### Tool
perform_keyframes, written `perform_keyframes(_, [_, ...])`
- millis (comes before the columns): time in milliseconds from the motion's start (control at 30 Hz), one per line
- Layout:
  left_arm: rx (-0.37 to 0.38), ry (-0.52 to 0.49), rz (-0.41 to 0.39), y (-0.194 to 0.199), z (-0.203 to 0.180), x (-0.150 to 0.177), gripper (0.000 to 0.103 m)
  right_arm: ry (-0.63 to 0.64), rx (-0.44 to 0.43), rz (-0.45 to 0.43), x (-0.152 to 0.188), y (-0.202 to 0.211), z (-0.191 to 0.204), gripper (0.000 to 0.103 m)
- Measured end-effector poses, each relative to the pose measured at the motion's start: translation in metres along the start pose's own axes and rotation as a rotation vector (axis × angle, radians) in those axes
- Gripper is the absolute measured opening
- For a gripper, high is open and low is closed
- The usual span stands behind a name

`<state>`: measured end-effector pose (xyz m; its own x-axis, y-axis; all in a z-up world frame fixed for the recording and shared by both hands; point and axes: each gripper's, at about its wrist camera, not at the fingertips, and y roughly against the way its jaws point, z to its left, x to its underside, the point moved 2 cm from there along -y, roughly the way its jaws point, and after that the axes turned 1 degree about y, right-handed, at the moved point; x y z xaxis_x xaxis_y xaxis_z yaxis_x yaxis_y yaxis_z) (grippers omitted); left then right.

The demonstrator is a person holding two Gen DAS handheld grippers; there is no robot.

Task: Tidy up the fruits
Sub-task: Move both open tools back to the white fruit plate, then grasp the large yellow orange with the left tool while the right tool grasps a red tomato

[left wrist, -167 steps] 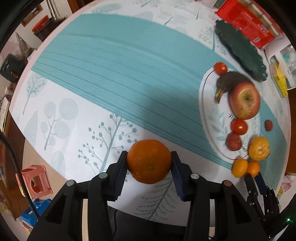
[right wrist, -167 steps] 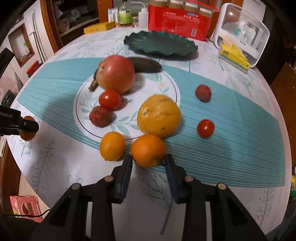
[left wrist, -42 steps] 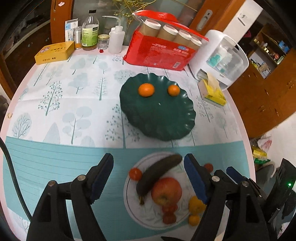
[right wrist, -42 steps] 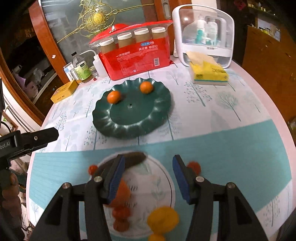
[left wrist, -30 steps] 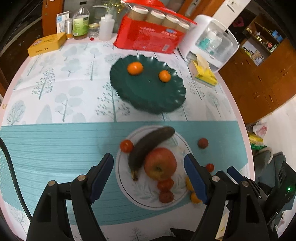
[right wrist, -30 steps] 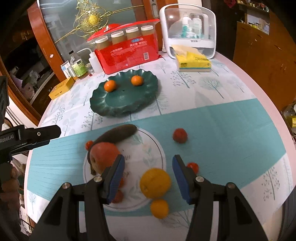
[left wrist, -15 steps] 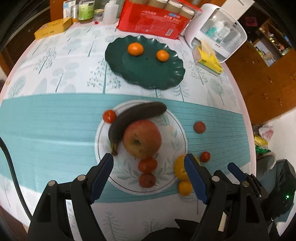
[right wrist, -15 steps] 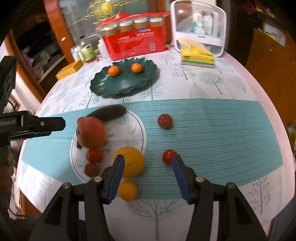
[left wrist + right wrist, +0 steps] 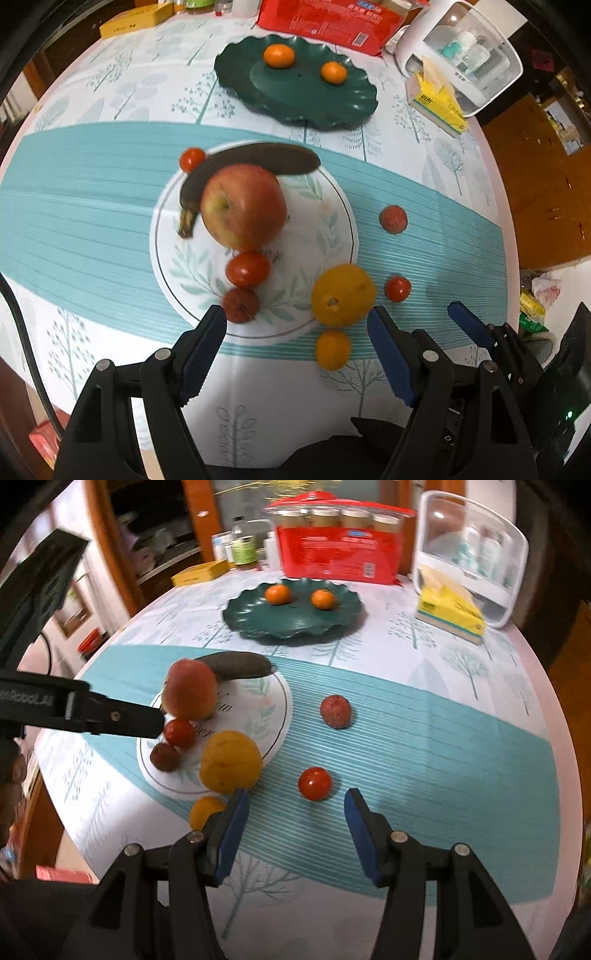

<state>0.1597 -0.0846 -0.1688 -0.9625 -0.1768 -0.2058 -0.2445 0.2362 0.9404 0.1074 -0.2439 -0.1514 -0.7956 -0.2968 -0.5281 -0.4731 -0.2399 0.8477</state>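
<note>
Two small oranges (image 9: 279,55) (image 9: 333,72) lie on the dark green plate (image 9: 314,107). The white plate (image 9: 325,236) holds an apple (image 9: 242,206), a dark banana (image 9: 258,157), a tomato (image 9: 246,268) and a lychee (image 9: 240,304). A big yellow orange (image 9: 341,295) sits at its rim, a small orange (image 9: 331,349) beside it on the cloth. My left gripper (image 9: 295,332) is open and empty above them. My right gripper (image 9: 295,805) is open and empty, just before a loose tomato (image 9: 314,783). A lychee (image 9: 335,711) lies farther off.
A red package (image 9: 338,559), a yellow tissue box (image 9: 448,614), a white organiser (image 9: 469,550), bottles (image 9: 243,550) and a yellow tin (image 9: 199,572) line the table's far side. Another tomato (image 9: 191,158) lies left of the white plate. The table edge is close below both grippers.
Both grippers have pulled back from the green plate, toward the near fruits and lower. The two small oranges now lie on that plate. Both stay open.
</note>
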Motion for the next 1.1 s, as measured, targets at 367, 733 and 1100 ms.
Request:
perform_keyframes(367, [-0.023, 0.095, 0.079, -0.034, -0.017, 0.004, 0.077, 0.13, -0.082, -0.021, 0.0, -0.014, -0.02, 0.054])
perform_keyframes(733, [-0.033, 0.133, 0.167, -0.068, -0.029, -0.005, 0.077, 0.116, -0.19, 0.016, 0.001, -0.039, -0.037, 0.053])
perform_keyframes(1100, [-0.056, 0.121, 0.226, -0.09, -0.038, -0.018, 0.064, 0.14, -0.242, 0.05, -0.002, -0.056, -0.035, 0.04])
